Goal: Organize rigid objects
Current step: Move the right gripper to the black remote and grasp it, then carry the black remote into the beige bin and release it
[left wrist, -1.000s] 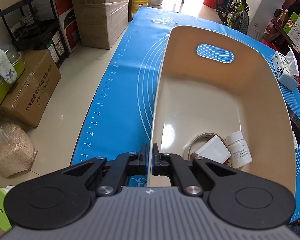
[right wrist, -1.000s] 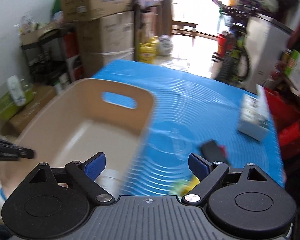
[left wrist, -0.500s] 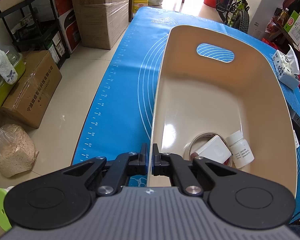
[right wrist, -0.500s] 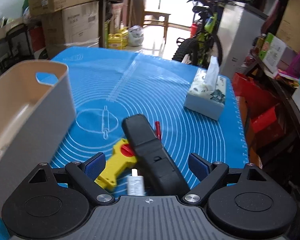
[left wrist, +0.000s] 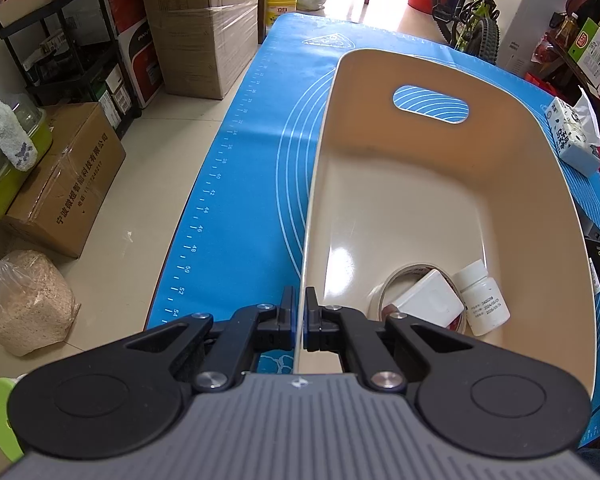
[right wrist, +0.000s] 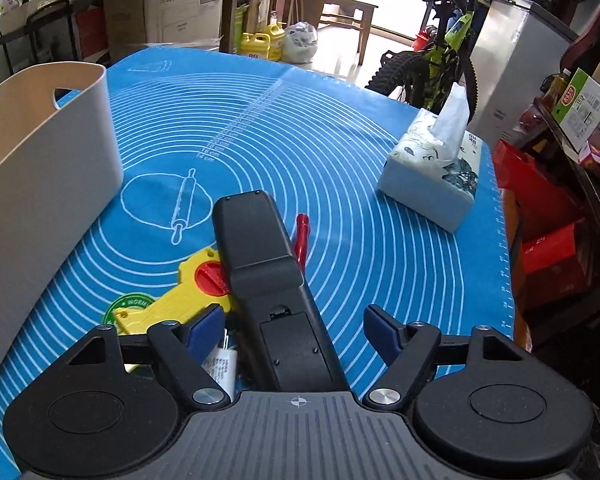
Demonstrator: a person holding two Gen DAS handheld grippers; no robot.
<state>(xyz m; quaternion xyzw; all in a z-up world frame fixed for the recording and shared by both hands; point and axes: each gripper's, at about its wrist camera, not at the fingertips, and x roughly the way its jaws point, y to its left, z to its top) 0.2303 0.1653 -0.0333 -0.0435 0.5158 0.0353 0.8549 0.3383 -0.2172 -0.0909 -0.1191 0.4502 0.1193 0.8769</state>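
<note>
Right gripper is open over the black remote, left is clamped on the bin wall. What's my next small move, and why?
Probably lower the right gripper slightly and close on the black remote. It already lies between the open blue fingers, lengthwise along them, on top of the yellow toy. The left gripper steadies the beige bin, so the drop-off is ready.

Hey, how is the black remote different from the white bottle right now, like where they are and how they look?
The black remote lies on the blue mat, outside the beige bin; the white bottle already sits inside that bin. The remote is long, flat and dark; the bottle is short, round, capped and labelled. The remote lies between the open right claw fingers; no claw is at the bottle. Both are rigid items.
</note>
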